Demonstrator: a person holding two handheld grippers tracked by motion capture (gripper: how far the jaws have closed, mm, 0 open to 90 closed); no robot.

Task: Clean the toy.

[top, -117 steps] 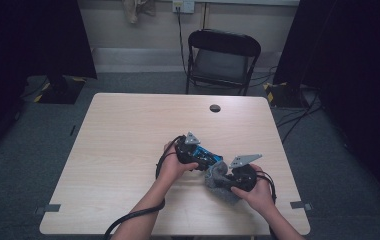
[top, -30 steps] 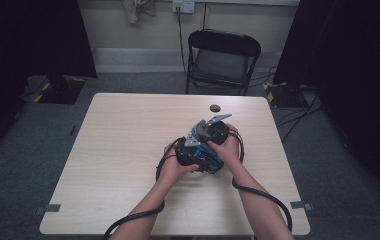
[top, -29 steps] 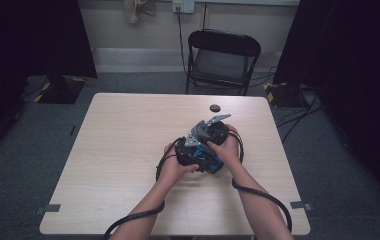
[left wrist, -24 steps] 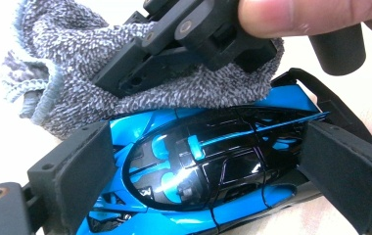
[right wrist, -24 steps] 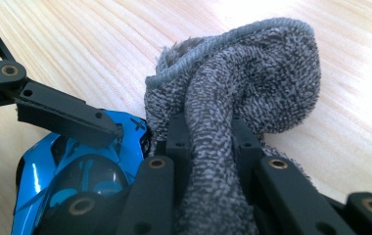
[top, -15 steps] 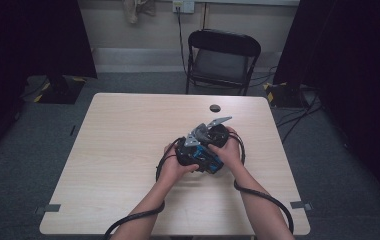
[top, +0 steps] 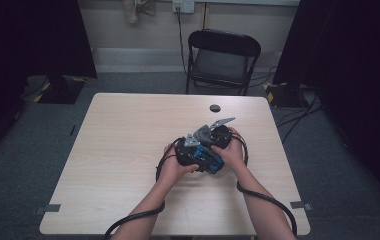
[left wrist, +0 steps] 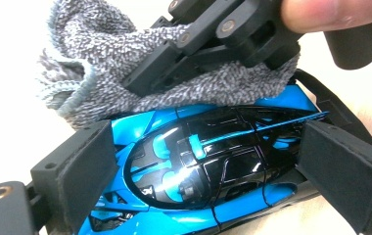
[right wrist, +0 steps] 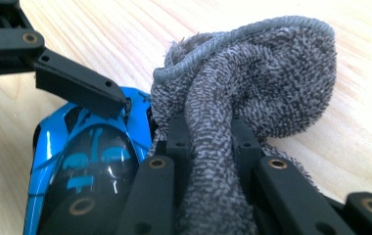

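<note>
Toy car [left wrist: 208,166] first: you have the blue and black model pinned between the pads of your left gripper [left wrist: 213,181], one pad on each flank, and it sits low over the table [top: 128,150], a little right of centre in the high view [top: 205,157]. That grip makes sense, since a light, slick shell would skate away the moment anything rubbed it. Your right gripper [right wrist: 208,147] is clamped tight on a bunched fold of grey terry cloth [right wrist: 252,83], and the wad bulges past the jaw tips so that soft pile, not hard plastic, meets the paint. In the left gripper view the cloth [left wrist: 125,63] lies across the car's far edge, touching the body, with your right gripper's linkage just above it. From overhead your two hands [top: 230,150] are cupped close around the pair, and I cannot quite tell whether the wheels rest on the wood or hang just clear of it.

By my reading you are part-way through wiping the shell. Keep the left pads square on the flanks, because the glossy canopy gives little purchase if they slip upward. Across the table, the small dark disc [top: 214,108] near the far edge lies well apart from the work.
</note>
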